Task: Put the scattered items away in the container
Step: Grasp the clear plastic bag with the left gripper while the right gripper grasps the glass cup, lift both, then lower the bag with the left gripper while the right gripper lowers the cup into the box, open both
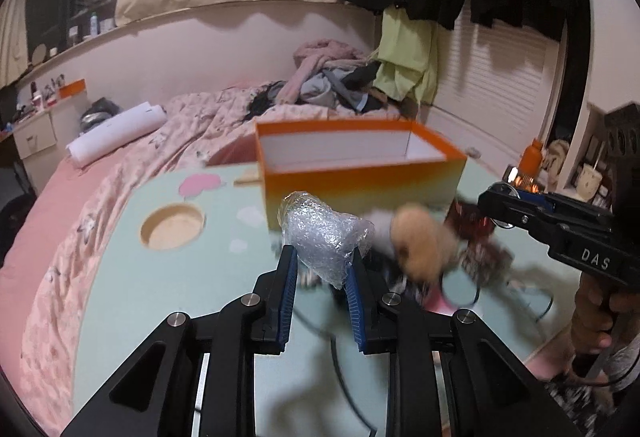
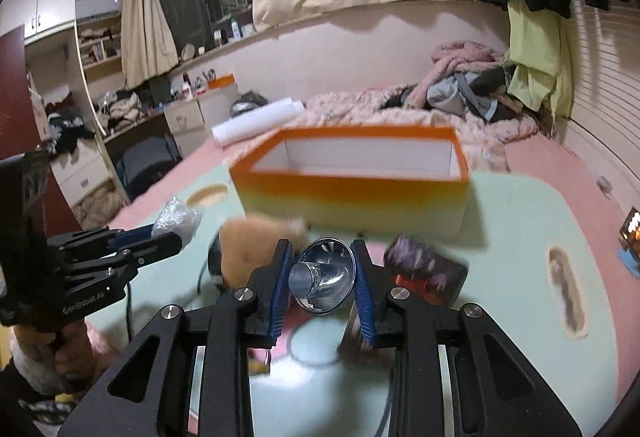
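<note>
While left gripper point(image 1: 322, 267) clamps bubble wrap point(image 1: 324, 233), right gripper point(image 2: 322, 277) marked "DAS" grips funnel point(image 2: 324, 277).

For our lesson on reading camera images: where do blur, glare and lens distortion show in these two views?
Left wrist view: the fluffy toy and orange box are motion-smeared, the bubble wrap in the left gripper stays fairly sharp, and the wall bends from fisheye. Right wrist view: the shiny metal funnel in the right gripper catches bright glare, and the box rim is blurred.

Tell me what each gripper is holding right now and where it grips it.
Left gripper: bubble-wrap bundle, pinched at its lower end. Right gripper: shiny metal funnel, clamped across its wide rim.
</note>
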A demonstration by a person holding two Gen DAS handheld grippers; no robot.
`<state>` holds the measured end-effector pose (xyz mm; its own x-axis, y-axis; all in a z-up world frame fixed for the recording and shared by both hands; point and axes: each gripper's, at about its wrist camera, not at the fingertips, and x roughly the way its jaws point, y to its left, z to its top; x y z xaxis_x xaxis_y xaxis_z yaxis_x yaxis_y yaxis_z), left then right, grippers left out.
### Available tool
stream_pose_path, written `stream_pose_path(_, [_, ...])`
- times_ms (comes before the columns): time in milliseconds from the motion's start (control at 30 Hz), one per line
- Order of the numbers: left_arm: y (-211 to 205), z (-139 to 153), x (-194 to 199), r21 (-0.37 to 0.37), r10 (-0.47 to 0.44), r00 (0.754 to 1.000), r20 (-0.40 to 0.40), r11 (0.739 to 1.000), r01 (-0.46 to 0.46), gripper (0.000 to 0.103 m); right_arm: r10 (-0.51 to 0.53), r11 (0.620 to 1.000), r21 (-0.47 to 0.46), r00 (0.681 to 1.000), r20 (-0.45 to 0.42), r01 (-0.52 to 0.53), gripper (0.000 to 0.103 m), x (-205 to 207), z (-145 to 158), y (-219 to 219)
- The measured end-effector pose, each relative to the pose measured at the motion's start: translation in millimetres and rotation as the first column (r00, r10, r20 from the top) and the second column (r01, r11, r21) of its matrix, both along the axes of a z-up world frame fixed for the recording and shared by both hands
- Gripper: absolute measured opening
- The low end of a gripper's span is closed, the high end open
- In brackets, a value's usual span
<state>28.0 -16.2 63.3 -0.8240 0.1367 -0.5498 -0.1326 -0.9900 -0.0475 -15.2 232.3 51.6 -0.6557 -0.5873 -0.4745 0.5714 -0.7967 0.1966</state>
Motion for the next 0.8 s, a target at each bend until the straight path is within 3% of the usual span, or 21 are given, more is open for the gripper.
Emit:
stream_pose_path(133, [6,26,-30,-0.013,-0.017,0.999,-0.03,1.0,0.017,0.023,-0.009,1.0,-0.015,0.999,-0.045,0.009,0.031,-11,21,0])
stream_pose_path(300, [12,37,-83,0.01,-0.037,0.999,0.018,0.999,0.037,0.023,-0.032,0.999,0.001,0.999,-0.037,0.032,0.031,-44,35,-12])
stream_pose_path(467, [19,30,-141,0.012,-0.042,0.993,0.11,0.999,0.041,0.023,-0.105,0.994,0.005,0.991,0.085,0.105,0.031,-105,38,-21])
stream_pose_path(700, [32,5,-175,-0.054,-0.017,0.982,0.189,0.998,0.027,0.023,-0.202,0.973,0.148,0.962,0.184,0.176,0.031,-154,13,-37])
stream_pose_path(733, [32,4,-177,-0.054,-0.014,0.981,0.193,0.998,0.025,0.025,-0.206,0.971,0.159,0.96,0.188,0.177,0.031,-157,10,-38])
stream_pose_path(800, [31,1,-179,-0.045,-0.021,0.978,0.208,0.999,0.031,0.047,-0.23,0.962,0.188,0.956,0.182,0.196,0.031,-160,6,-40])
